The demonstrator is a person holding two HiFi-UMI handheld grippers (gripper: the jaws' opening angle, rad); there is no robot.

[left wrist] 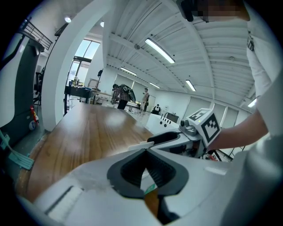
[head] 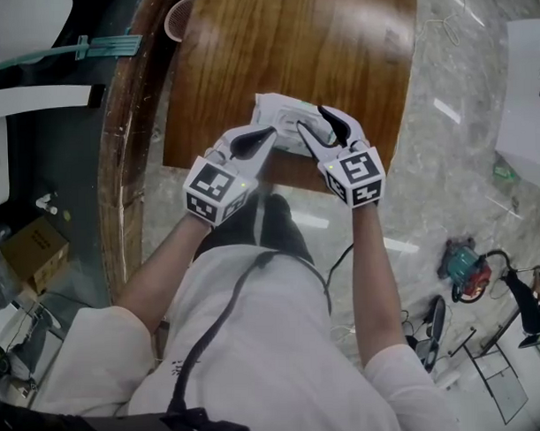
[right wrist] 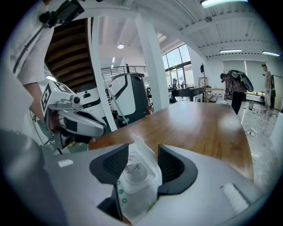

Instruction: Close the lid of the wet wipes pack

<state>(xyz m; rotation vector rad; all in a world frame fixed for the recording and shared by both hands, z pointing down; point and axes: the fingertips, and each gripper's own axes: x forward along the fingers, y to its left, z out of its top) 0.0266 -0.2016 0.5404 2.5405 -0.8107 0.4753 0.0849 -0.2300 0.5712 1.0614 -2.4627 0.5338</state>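
— What could go wrong from here?

— My right hand-held gripper (right wrist: 142, 155) straddles the pack (right wrist: 132, 178), which lies at the worktop's (right wrist: 199, 128) near edge. I think a hard push on the raised lid (right wrist: 141, 148) could slide the pack off, or fold the flap crooked.

— And your grips?

— The right jaws are wide apart, pads not pressing the pack. My left hand-held gripper (left wrist: 146, 154) is closed tip to tip at the pack's left end. Whether it pinches the wrapper, I can't tell.
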